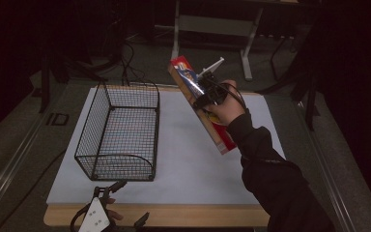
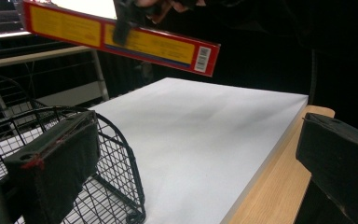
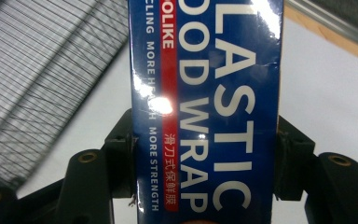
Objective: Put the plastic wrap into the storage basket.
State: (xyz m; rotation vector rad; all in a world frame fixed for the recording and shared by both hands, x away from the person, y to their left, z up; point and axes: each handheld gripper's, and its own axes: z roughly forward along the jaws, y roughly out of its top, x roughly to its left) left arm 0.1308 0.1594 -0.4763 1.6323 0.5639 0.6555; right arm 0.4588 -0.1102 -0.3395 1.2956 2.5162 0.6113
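The right gripper [image 1: 204,91] is clamped across a plastic wrap box [image 1: 200,104], held tilted in the air at 1 o'clock over the white mat [image 1: 183,159]. The left gripper [image 1: 121,203] is seen at 7 o'clock, jaws apart, near a wire basket [image 1: 118,130] standing at 10 o'clock
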